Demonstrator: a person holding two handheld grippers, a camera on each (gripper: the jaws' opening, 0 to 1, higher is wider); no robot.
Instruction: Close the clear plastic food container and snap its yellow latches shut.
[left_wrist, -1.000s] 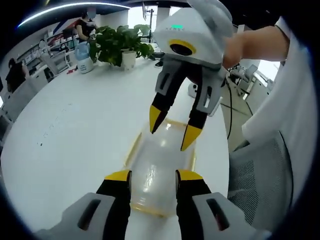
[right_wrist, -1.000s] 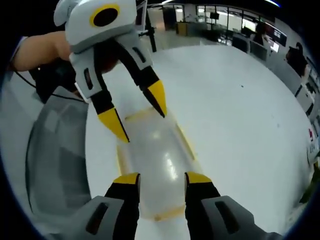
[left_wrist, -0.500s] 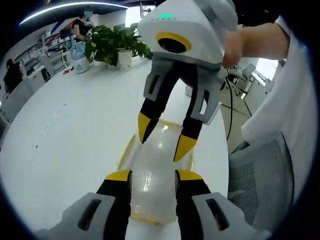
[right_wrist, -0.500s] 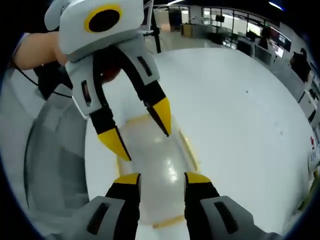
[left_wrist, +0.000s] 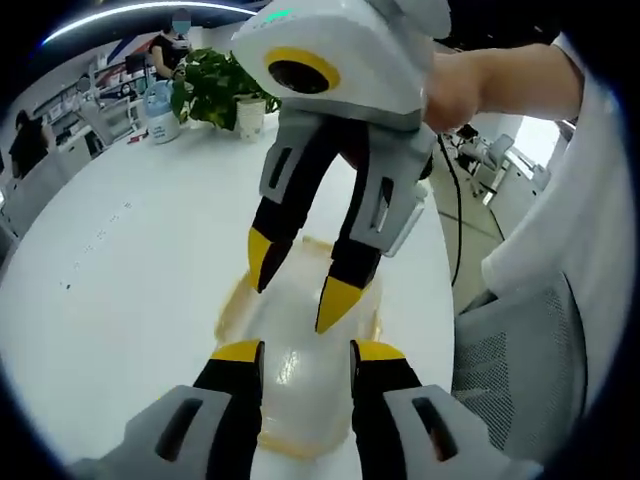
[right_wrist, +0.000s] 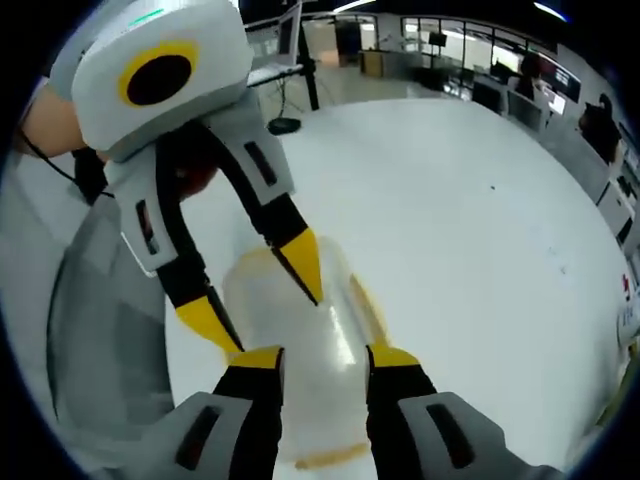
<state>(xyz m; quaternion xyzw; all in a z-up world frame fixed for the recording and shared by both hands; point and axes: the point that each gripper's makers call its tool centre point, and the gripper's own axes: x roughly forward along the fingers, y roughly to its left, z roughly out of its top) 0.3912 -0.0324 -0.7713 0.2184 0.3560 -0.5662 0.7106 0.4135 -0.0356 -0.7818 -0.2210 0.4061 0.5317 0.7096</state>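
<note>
**Closing in on the box from both ends**

Both grippers are hovering open-jawed over the box (left_wrist: 300, 345) on the table (left_wrist: 130, 260): left gripper (left_wrist: 300, 355), right gripper (right_wrist: 320, 360). The box is lying just beyond each one's tips. The lid is looking closed; whether the yellow latches (left_wrist: 232, 305) are snapped, I cannot tell.

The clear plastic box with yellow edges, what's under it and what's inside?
Under the clear plastic food container lies the white table. The left gripper and right gripper both hover open above it. Glare on its lid hides whatever may be inside.
</note>
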